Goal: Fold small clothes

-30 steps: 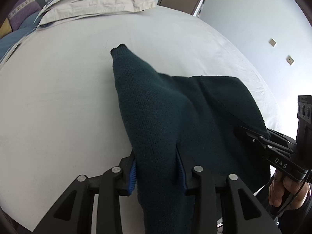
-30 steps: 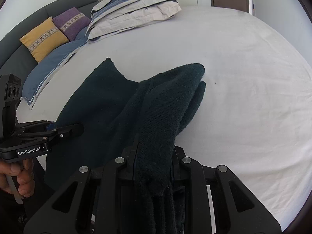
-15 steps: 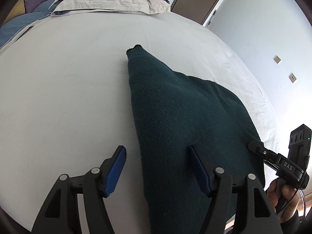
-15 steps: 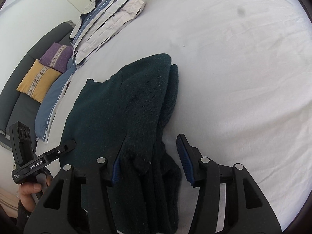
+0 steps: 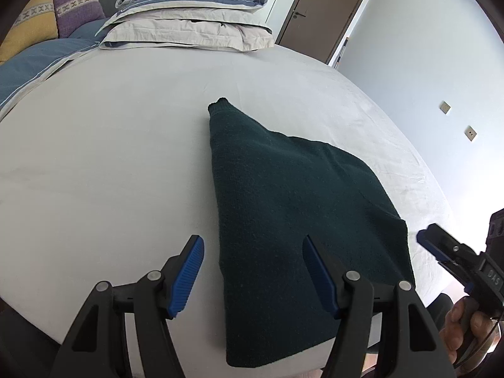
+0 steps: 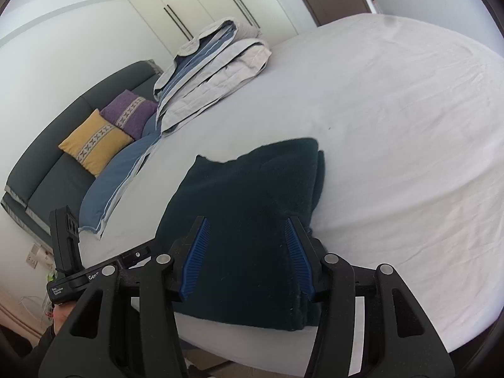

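Observation:
A dark green knitted sweater (image 5: 283, 208) lies folded on the white bed sheet (image 5: 104, 157), one cuff pointing away from me. It also shows in the right wrist view (image 6: 252, 208), with its thick folded edge on the right. My left gripper (image 5: 252, 267) is open and empty, raised over the sweater's near left edge. My right gripper (image 6: 245, 252) is open and empty, raised over the sweater's near end. The right gripper (image 5: 441, 255) shows at the right edge of the left wrist view; the left gripper (image 6: 126, 261) shows at lower left of the right wrist view.
A stack of folded grey and blue bedding (image 5: 189, 28) lies at the far end of the bed. A blue quilt (image 6: 119, 176), a yellow cushion (image 6: 94, 141) and a purple cushion (image 6: 129, 113) sit on a dark sofa at left. The bed's near edge (image 5: 189, 356) is just below the grippers.
Both grippers were shut on the sweater a second ago, then opened and let it go. They have since pulled back and up, and the sweater now lies flat on the bed.

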{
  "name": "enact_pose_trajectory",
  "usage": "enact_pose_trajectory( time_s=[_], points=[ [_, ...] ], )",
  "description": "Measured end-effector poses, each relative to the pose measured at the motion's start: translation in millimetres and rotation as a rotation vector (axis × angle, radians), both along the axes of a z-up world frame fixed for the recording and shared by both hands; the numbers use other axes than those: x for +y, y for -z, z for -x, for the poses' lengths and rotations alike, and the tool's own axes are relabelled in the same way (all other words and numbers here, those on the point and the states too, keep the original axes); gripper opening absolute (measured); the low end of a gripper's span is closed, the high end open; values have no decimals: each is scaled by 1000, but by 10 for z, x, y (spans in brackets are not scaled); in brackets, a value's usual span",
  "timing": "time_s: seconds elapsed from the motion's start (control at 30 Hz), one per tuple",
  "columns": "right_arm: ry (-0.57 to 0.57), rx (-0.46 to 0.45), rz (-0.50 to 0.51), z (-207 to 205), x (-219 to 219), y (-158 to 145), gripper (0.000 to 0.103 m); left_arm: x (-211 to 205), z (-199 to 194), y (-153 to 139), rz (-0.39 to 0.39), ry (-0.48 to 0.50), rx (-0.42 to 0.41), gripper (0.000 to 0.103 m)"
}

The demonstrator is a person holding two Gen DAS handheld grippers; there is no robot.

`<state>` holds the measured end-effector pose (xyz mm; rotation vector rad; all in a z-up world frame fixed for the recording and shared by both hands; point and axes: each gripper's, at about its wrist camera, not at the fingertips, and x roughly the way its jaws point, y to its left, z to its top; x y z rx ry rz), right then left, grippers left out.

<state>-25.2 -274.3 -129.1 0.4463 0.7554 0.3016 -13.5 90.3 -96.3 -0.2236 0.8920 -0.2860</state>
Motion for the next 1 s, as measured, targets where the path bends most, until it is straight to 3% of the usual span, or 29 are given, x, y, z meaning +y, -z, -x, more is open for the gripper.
enact_pose_trajectory(
  time_s=[0.07, 0.2, 0.37, 0.43, 0.5, 0.57, 0.63, 0.7, 0.8, 0.87, 1.0],
  points=[
    [-14, 60, -13, -57, 27, 193, 49, -39, 59, -20, -16, 19, -12, 68],
    [65, 141, 22, -95, -65, 500, 49, -56, 141, -56, -34, 8, -39, 68],
    [136, 124, 31, 72, -330, 479, 49, -52, 262, -290, -101, -28, -149, 71],
    [163, 79, 100, 174, -368, 339, 49, -65, 348, -450, -140, -53, -223, 82],
    [183, 13, 173, 267, -351, 135, 49, -81, 483, -647, -179, -86, -330, 103],
    [199, -61, 256, 342, -278, -86, 49, -105, 617, -840, -220, -107, -445, 103],
    [219, -146, 338, 424, -165, -308, 57, -151, 714, -1006, -271, -112, -521, 103],
    [260, -274, 403, 578, -49, -517, 81, -195, 783, -1145, -334, -142, -566, 103],
    [315, -459, 482, 813, 120, -778, 103, -215, 892, -1336, -366, -177, -632, 103],
    [346, -501, 543, 866, 216, -909, 103, -186, 954, -1445, -328, -178, -667, 103],
    [301, -468, 572, 823, 280, -1078, 103, -75, 1019, -1541, -231, -215, -684, 103]
  ],
)
